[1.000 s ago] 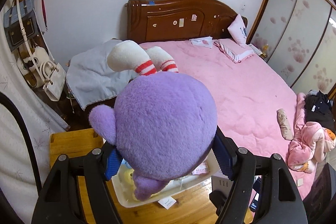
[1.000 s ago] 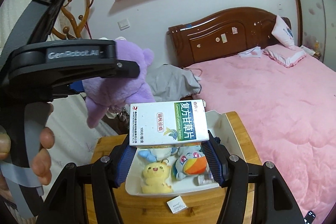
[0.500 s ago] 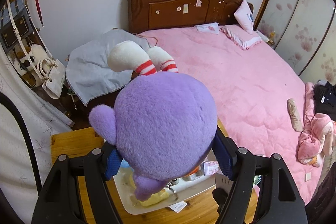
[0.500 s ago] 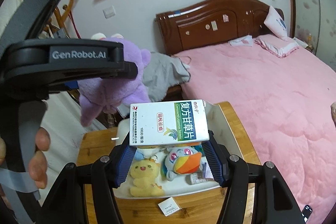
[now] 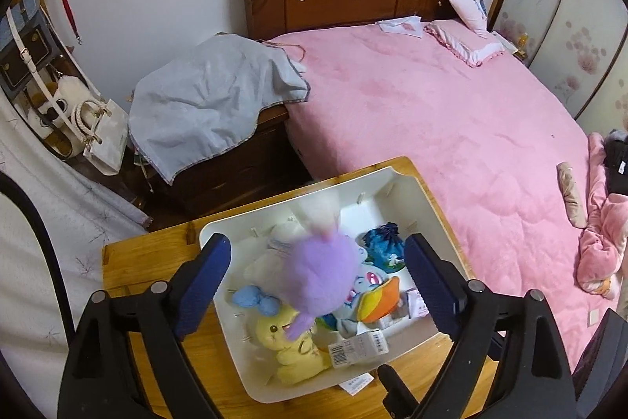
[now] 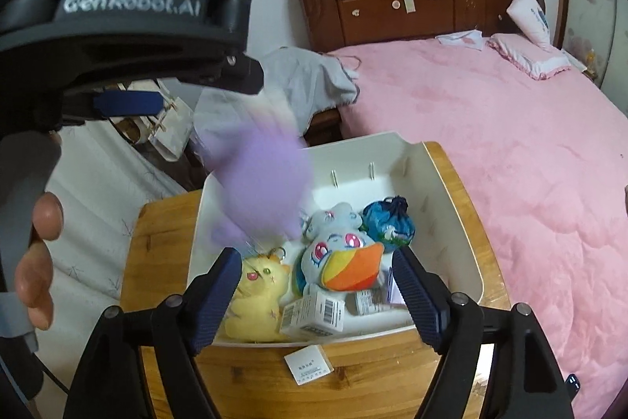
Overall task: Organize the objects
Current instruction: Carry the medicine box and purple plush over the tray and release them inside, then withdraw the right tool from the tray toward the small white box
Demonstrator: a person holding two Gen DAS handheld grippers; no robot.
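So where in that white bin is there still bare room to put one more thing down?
The white bin is bare along its back wall and back right corner, behind the blue pouch. Its front is crowded: yellow plush, rainbow pony plush and medicine box, with the blurred purple plush coming down at the left. Outside it, the wooden table has a bare left strip.

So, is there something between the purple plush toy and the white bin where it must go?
Nothing visible blocks it. The purple plush toy, blurred, is clear of the open left gripper, whose jaws have just been opening, directly above the white bin. It will land on the toys already there, such as the yellow plush.
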